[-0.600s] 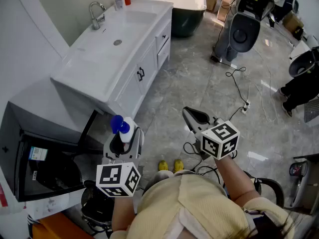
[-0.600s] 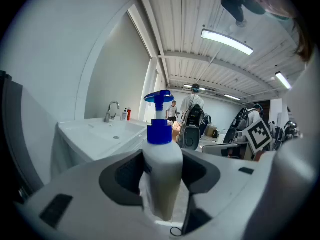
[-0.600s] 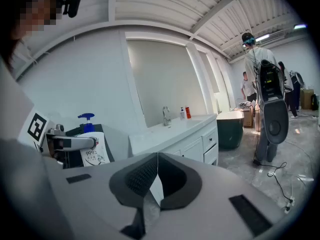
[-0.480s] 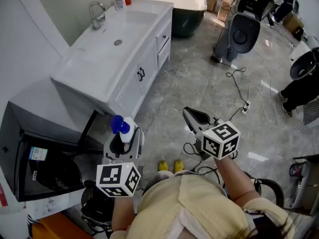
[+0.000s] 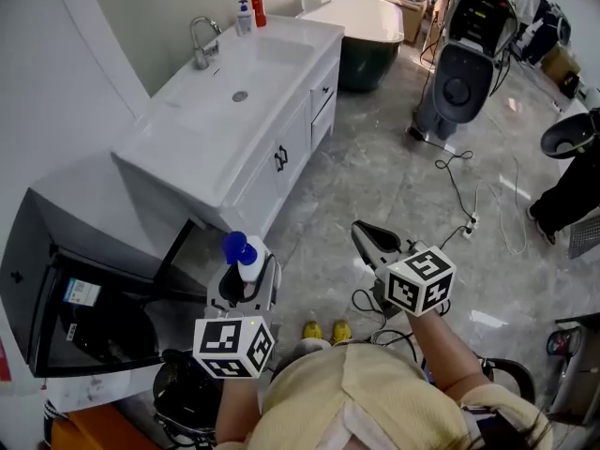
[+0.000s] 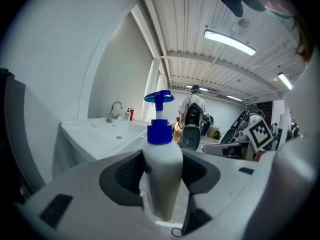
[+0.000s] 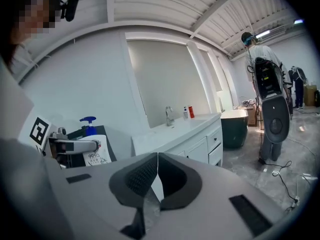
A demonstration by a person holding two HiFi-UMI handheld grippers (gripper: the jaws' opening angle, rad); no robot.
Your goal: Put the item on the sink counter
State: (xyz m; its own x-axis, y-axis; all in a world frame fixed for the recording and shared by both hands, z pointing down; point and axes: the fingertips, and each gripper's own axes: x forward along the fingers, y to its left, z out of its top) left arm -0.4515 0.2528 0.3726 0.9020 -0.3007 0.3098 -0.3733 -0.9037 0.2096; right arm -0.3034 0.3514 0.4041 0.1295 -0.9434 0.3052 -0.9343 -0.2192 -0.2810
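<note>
A white pump bottle [image 5: 246, 256] with a blue pump head stands upright between the jaws of my left gripper [image 5: 246, 272], which is shut on it; the left gripper view shows the bottle [image 6: 162, 179] pressed by both pads. It hangs over the floor, in front of the near corner of the white sink counter [image 5: 178, 143]. My right gripper [image 5: 372, 240] is shut with nothing in it, its jaws meeting tip to tip [image 7: 157, 176], and it hovers over the grey floor to the right of the bottle [image 7: 93, 149].
A faucet [image 5: 201, 40] and two small bottles [image 5: 249, 12] stand at the counter's far end. A dark open cabinet [image 5: 70, 298] is at the left. A bathtub [image 5: 361, 22], a grey machine [image 5: 464, 73], floor cables [image 5: 469, 190] and a standing person [image 7: 257, 59] lie beyond.
The view has shifted: the counter and room now sit a little lower and further right in the head view. Both grippers keep their grip and pose, the bottle still held.
</note>
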